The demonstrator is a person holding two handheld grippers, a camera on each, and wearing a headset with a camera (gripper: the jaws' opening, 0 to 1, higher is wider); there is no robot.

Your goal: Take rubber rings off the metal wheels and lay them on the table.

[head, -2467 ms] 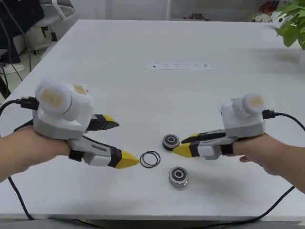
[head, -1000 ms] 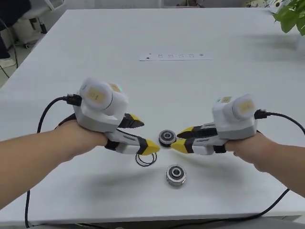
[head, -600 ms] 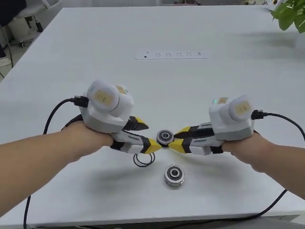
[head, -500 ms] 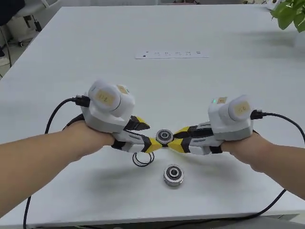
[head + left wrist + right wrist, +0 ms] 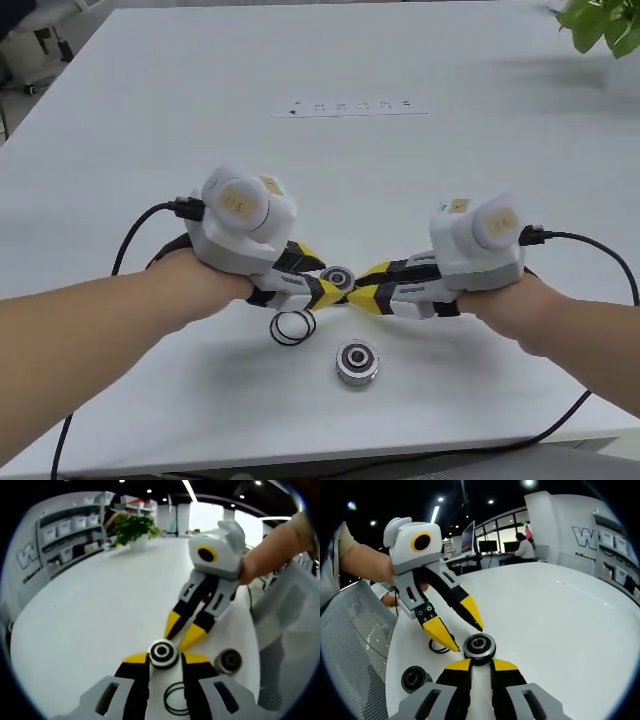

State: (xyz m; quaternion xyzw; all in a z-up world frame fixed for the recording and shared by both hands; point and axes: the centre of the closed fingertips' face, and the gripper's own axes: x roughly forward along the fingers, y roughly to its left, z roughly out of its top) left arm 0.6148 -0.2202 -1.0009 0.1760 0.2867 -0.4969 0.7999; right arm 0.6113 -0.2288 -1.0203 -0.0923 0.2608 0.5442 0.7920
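Note:
A small metal wheel (image 5: 338,277) sits between my two grippers, just above the white table (image 5: 180,120). In the left gripper view the wheel (image 5: 163,653) is clamped across its width by my left gripper (image 5: 165,658). My right gripper (image 5: 481,664) comes from the opposite side, its yellow tips closed down on the near rim of the wheel (image 5: 479,646). A second wheel (image 5: 357,361) lies flat nearer the table's front edge. Two black rubber rings (image 5: 292,326) lie overlapping on the table under the left gripper (image 5: 322,277), with the right gripper (image 5: 362,285) facing it.
A flat white strip with markings (image 5: 350,105) lies farther back on the table. A green plant (image 5: 600,22) stands at the far right corner. Black cables (image 5: 140,235) trail from both grippers. A mesh chair back (image 5: 350,645) stands by the table edge.
Both grippers have closed in on the wheel from either side and taken hold of it. The rings and the second wheel stay where they were; the camera has shifted.

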